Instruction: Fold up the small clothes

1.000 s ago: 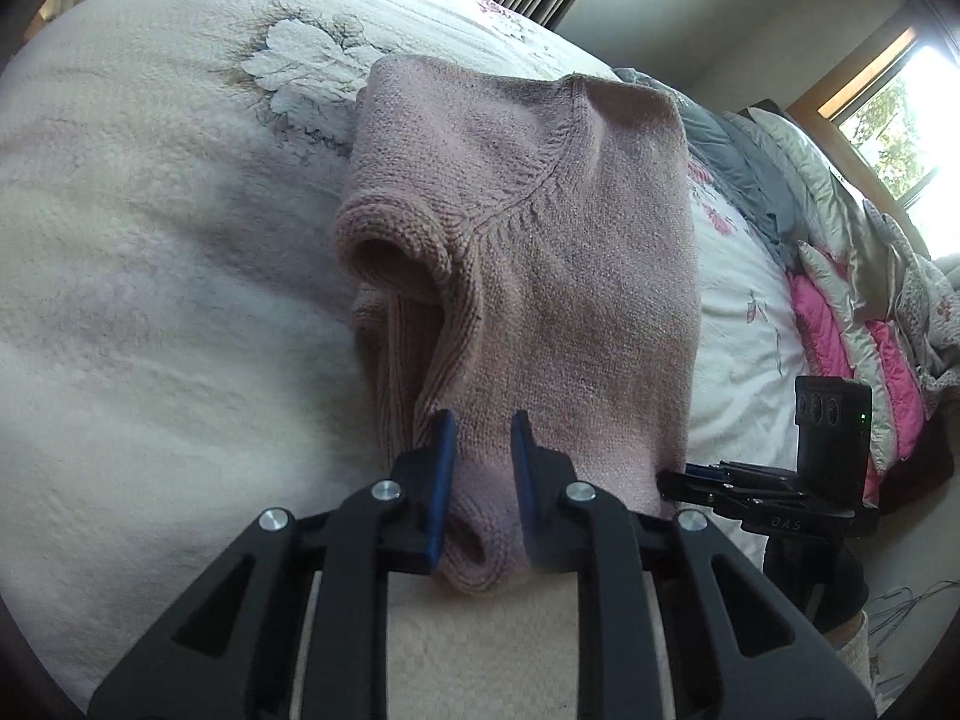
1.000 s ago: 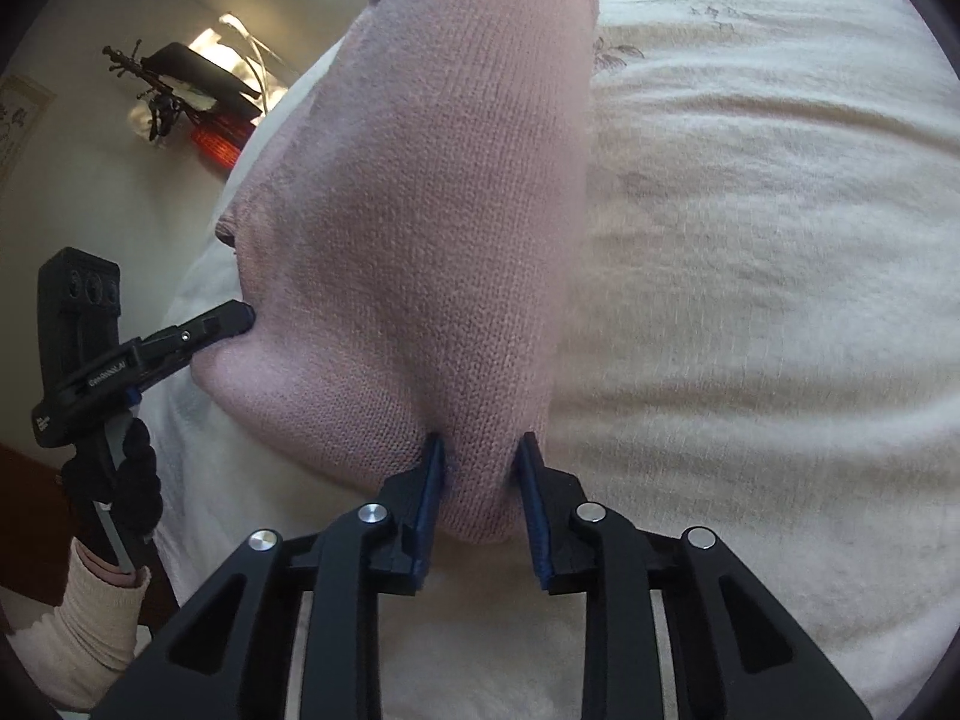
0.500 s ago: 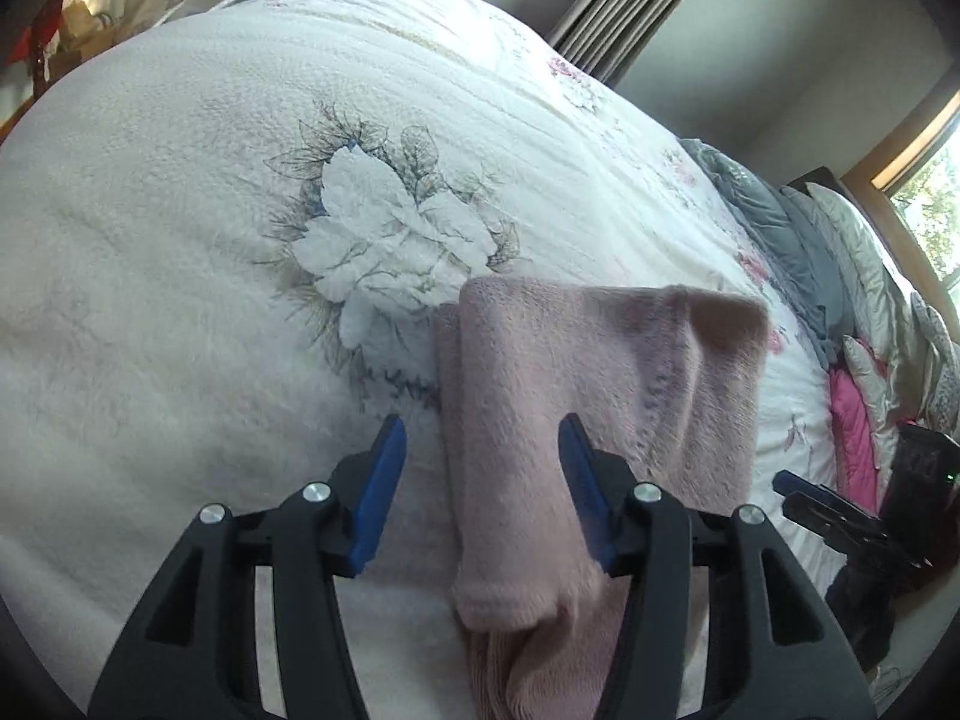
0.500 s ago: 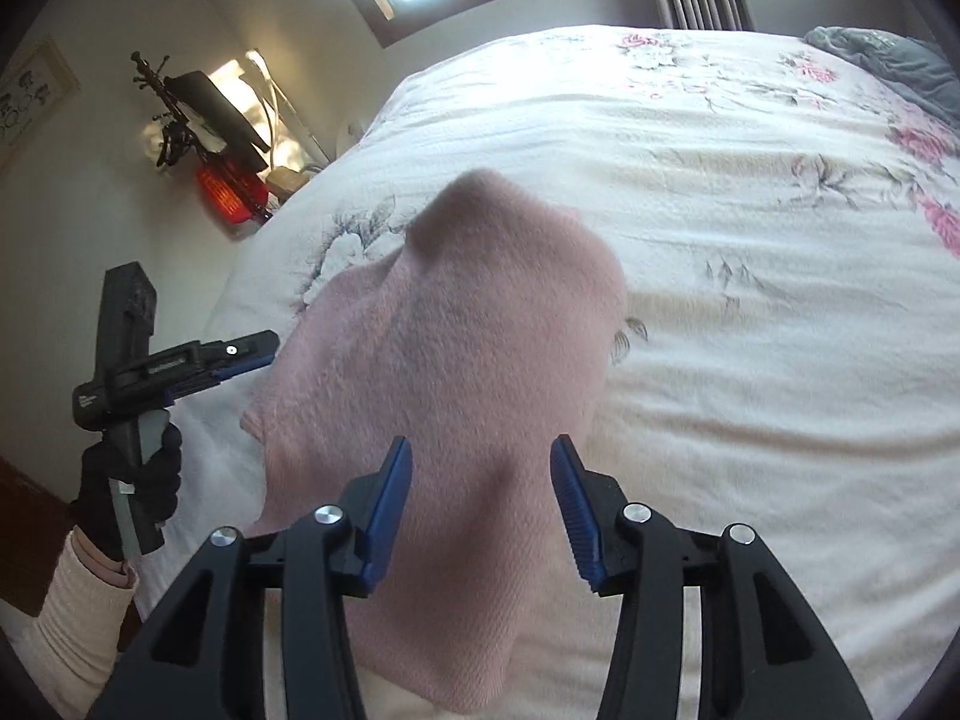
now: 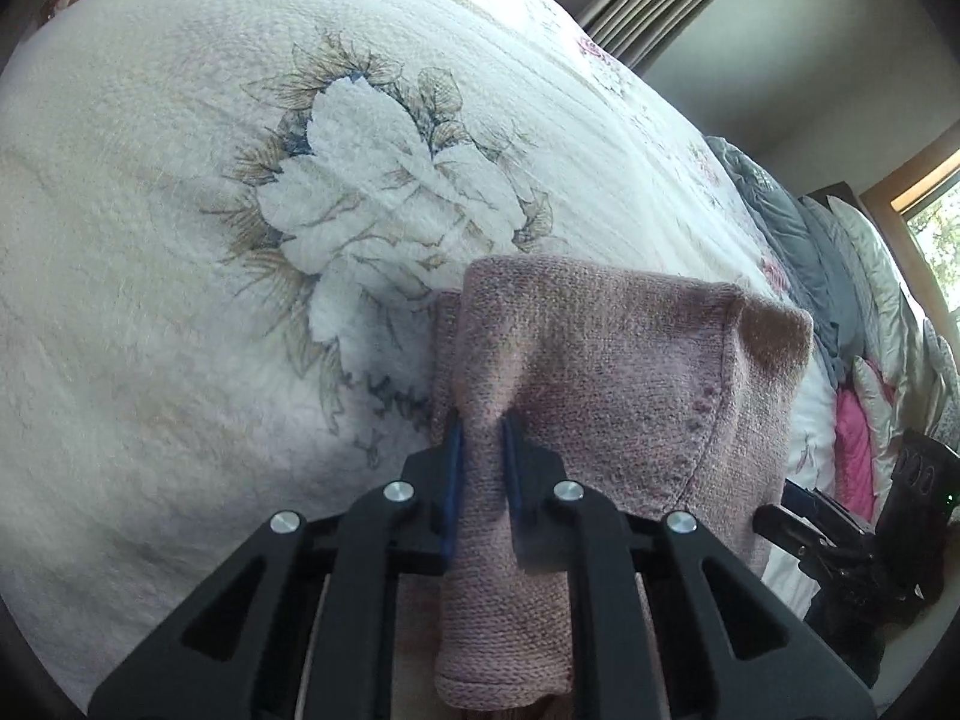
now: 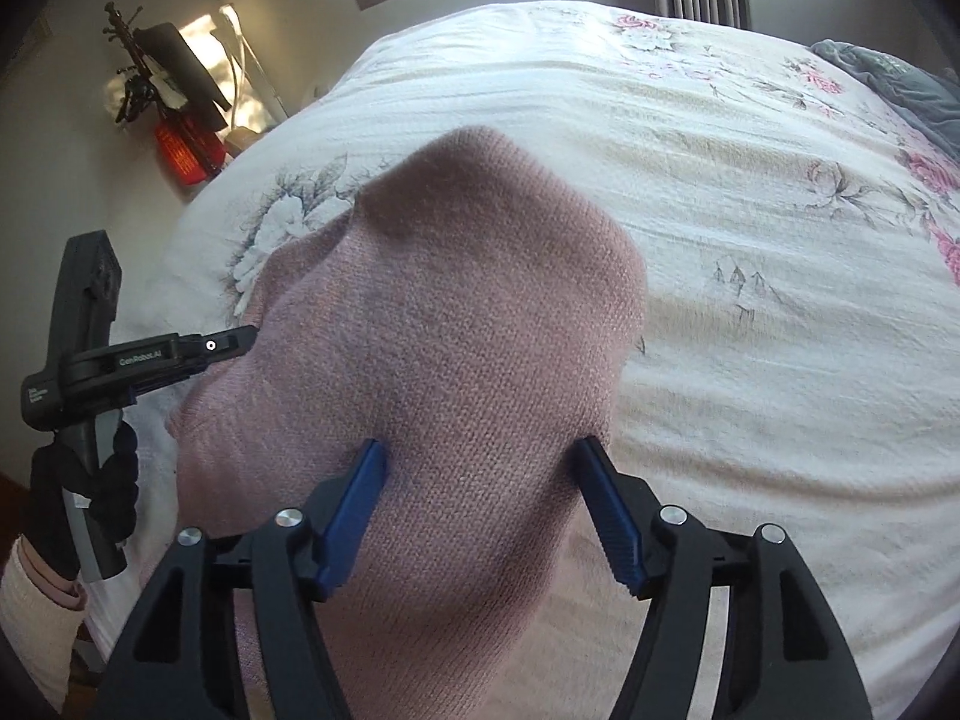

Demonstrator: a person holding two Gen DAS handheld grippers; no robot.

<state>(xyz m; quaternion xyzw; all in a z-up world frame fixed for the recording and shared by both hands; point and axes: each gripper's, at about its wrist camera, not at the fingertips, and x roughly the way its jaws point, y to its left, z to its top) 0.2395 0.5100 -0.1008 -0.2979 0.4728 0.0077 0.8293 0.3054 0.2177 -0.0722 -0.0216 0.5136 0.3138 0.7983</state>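
Left gripper: blue pads pressed in on a narrow ridge of the pink knit sweater, pinching it at the sweater's left edge. A folded tube of knit runs back between the fingers toward the camera.

Sweater lies folded on the white bedspread, just right of a large printed white flower. Its far right corner stands up in a small peak. A stitched seam curves down its right part.

At the far right of the left wrist view, a pile of grey, white and pink bedding.

Right gripper: fingers spread wide, one blue pad at each side of a raised hump of sweater; whether the pads touch the knit cannot be told. Bedspread to the right carries pink flower prints.
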